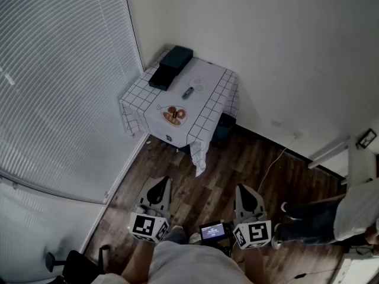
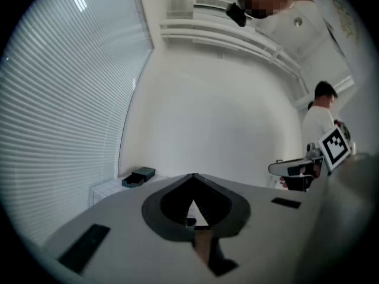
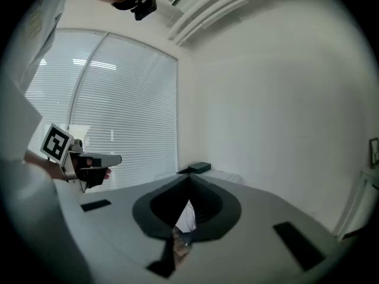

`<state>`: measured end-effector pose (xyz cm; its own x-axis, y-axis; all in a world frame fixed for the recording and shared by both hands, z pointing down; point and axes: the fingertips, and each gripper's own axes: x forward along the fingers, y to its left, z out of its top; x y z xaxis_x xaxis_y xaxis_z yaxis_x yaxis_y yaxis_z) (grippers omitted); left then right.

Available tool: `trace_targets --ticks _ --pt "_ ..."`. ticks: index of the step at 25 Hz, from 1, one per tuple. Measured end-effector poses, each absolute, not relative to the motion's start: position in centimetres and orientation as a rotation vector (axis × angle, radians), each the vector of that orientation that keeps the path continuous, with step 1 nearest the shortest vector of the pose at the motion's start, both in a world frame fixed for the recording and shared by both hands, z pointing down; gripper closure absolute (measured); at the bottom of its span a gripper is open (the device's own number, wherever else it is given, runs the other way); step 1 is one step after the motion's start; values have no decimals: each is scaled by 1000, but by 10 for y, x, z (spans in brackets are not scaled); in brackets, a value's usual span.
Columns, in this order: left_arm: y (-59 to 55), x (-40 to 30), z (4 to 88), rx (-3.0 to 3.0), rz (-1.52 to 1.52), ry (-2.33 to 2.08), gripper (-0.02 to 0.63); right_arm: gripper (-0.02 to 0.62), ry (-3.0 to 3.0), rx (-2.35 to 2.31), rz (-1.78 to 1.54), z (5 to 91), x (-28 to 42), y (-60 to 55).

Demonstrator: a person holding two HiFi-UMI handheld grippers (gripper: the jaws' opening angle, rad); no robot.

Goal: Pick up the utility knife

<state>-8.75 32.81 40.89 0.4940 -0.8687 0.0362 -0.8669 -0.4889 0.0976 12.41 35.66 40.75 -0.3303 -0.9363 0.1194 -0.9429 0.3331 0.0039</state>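
You hold both grippers low in front of you, side by side and roughly level, pointed toward the far corner. The left gripper [image 1: 160,185] has its jaws pressed together with nothing between them. The right gripper [image 1: 244,189] looks the same, its tips meeting and empty. That suits a walk-up, since nothing is within reach yet. A stretch of wood floor [image 1: 195,188] lies between you and the table [image 1: 210,108]. The table sits tight in the corner, with blinds [image 1: 59,70] on its left and wall behind, so you can only come at it from the near or right side. On its cloth, nearest you, rests a dish [image 1: 174,115]. Beyond it, about mid-table, lies a small grey thing that I take to be the knife [image 1: 188,92], apart from the dish. Farthest back are two dark boxes [image 1: 170,67]. You'll need to close in and spread one gripper's jaws before reaching.
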Motion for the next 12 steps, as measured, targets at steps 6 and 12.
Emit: trace_targets --ticks 6,12 --pt "379 -89 382 2690 -87 -1516 600 589 -2459 1684 53 407 108 396" --pt "402 -99 364 2711 -91 -1562 600 589 -2521 1679 34 390 107 412"
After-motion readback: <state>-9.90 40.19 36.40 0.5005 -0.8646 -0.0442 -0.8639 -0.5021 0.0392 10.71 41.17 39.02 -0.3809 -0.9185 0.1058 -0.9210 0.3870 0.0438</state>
